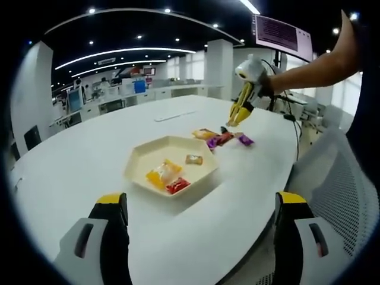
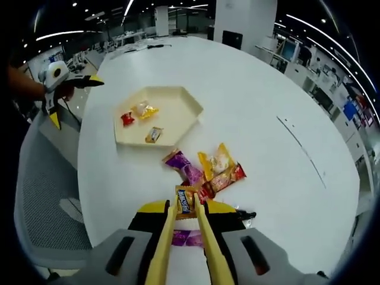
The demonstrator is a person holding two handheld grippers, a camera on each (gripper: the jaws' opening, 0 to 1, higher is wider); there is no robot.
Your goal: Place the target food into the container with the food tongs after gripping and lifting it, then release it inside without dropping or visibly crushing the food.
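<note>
Left gripper view: left tongs point(image 1: 199, 222) apart over white surface point(image 1: 77, 160); hexagonal tray point(image 1: 170, 165) holds three snacks.

Right gripper view: right tongs point(image 2: 185, 208) clamped on brown snack packet point(image 2: 185, 202), lifted above loose wrapper pile point(image 2: 208, 171), beside the tray point(image 2: 178, 116).

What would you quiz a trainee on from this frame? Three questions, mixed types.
1. Count: how many snacks lie in the tray?
2. Pick one: the tongs in the right hand-held gripper pinch A) a snack packet, B) nothing, C) a cable.
3. True or false: the left hand-held gripper is shut on a snack.

Key: 1) three. 2) A. 3) false; its jaws stand wide apart with nothing between them.
</note>
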